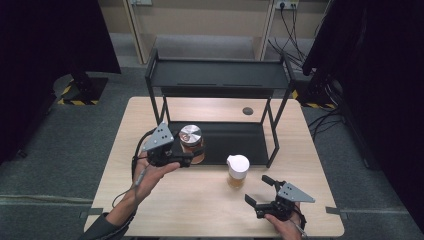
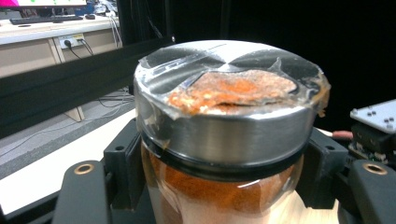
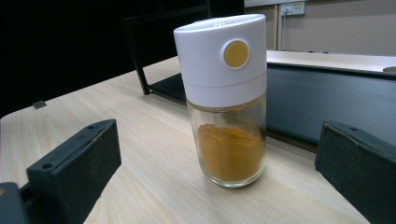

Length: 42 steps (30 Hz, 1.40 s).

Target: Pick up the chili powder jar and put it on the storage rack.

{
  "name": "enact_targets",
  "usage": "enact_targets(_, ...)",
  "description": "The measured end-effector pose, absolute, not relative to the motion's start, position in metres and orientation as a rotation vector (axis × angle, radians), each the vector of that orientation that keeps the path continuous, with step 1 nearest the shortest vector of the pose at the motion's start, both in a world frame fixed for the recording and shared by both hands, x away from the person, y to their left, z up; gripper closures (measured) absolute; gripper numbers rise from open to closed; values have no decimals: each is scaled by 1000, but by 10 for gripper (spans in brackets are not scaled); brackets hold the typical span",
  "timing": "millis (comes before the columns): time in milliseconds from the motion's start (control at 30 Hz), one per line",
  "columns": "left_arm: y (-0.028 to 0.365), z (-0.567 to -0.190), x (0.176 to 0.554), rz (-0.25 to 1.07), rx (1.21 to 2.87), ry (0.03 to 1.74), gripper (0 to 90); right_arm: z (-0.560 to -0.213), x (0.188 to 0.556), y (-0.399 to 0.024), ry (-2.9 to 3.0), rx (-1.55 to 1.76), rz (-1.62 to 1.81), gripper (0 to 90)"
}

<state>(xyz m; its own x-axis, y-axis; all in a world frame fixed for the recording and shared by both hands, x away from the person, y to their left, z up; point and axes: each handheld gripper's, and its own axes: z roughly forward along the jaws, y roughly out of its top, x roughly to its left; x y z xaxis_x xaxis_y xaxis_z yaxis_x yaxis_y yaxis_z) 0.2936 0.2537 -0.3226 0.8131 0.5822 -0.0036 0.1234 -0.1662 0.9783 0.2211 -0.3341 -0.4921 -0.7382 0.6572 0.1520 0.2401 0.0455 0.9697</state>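
Two grippers, two jars, one rack and one table were counted.

Left gripper (image 1: 192, 156): held in the person's left hand (image 1: 150, 176); jaws closed against the glass body of a steel-lidded jar (image 2: 224, 135) of reddish-orange powder. The lid was seen to be covered with clear tape and smeared with powder. The jar was placed at the front left edge of the lower shelf of a black two-tier rack (image 1: 215, 75).

Right gripper (image 1: 259, 192): held in the right hand (image 1: 286, 226); jaws spread wide, nothing between them, and pointed toward a white-capped glass jar (image 3: 228, 100) of yellow-orange powder. This jar was stood upright on the wooden table (image 1: 200, 210), just before the rack's front edge, apart from both jaws.
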Motion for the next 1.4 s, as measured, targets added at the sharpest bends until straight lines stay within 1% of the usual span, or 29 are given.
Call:
enact_targets(67,252,-313,297,453,1716,551,306,-492,221,-334,1997,907,1741,6)
enact_targets(200,251,-304,302,442,1707,563,306,-492,221,-335,1996,910,1740,6)
enact_targets(400,247,-283,306,477,1711,567,306,-492,221,-335,1996,911,1744,6)
enact_targets(900,245,-244,313,500,1714,589,306,-492,222,-334,1999,911,1744,7)
enact_targets(1133,242,-223,315,530,1719,589,306,-492,222,-334,1997,913,1746,7)
enact_targets(1400,237,-201,326,536,1713,620,306,-493,222,-334,2000,915,1748,7)
